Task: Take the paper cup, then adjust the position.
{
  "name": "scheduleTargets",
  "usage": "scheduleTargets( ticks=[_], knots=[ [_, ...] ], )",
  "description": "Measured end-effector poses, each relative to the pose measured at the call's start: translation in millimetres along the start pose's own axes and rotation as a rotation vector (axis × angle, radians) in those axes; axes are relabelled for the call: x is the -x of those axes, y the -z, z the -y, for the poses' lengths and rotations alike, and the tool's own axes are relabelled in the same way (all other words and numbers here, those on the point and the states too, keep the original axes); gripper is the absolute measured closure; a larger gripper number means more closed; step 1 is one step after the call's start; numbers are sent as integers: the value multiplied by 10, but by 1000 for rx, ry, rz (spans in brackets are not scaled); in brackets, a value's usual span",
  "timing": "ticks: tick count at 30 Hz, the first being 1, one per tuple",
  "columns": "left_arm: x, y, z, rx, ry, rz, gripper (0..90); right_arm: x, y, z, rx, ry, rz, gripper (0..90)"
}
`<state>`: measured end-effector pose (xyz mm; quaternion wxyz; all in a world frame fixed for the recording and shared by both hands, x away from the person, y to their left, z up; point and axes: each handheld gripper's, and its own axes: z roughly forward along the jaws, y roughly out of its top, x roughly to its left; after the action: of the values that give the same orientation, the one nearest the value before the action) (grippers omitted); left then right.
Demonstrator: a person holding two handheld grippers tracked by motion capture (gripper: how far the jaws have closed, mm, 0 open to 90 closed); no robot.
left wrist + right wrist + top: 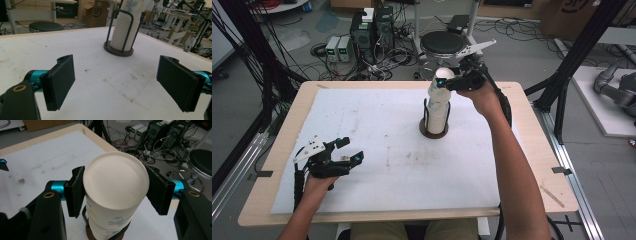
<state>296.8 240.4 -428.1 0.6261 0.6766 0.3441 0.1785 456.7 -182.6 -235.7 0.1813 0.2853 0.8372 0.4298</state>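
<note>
- I am using the cup holder (pixel 433 131) as my landmark: a dark round base with wire uprights, standing on the white mat (pixel 377 150) toward the far side of the table (pixel 277 145).
- A stack of paper cups (pixel 123 35) is sitting upside down inside those uprights, which I judge are there to keep the column from toppling while one cup is pulled off.
- I am holding my right gripper (pixel 460 80) directly above the holder, at the top of the stack.
- In the right gripper view, the top cup (pixel 115 187) is sitting between my two black jaws, its pale closed bottom facing the camera, a pad pressing on each side just under the bottom rim.
- So my right jaws are clenching that top cup; it is leaning slightly off the stack's line, and I judge I am grasping high so that only this cup comes free.
- I am resting my left gripper (pixel 343 152) low over the mat, well apart from the holder on the near left.
- Its jaws are spread wide and grasping nothing, with the holder and stack far ahead between them in the left gripper view.
</note>
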Motion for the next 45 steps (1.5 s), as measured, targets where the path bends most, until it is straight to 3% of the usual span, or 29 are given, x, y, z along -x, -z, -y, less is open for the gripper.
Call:
scheduleTargets(
  ticks=[5, 12, 22, 30, 35, 40, 43, 45],
  knots=[
    [7, -5, 0, -2, -5, 9, 151, -20, 226, -5, 50, 8, 2, 380],
    [32, -13, -6, 12, -5, 14, 150, -92, 514, 89, 74, 32, 8, 380],
    [47, -31, -7, 33, 0, 43, 150, -234, 758, 549, 103, 20, -22, 380],
    [93, -40, -10, 31, -20, 49, 150, -369, 721, 854, 76, 33, -60, 380],
    [118, -49, -8, 21, -35, 57, 150, -459, 643, 938, 68, 44, -85, 379],
    [143, -73, -9, 32, -57, 95, 151, -554, 554, 989, 73, 53, -111, 378],
    [171, -100, -5, 21, -89, 97, 151, -610, 506, 1009, 73, 62, -128, 378],
    [200, -123, -9, 4, -88, 94, 151, -649, 476, 1025, 72, 66, -139, 378]
  ],
)
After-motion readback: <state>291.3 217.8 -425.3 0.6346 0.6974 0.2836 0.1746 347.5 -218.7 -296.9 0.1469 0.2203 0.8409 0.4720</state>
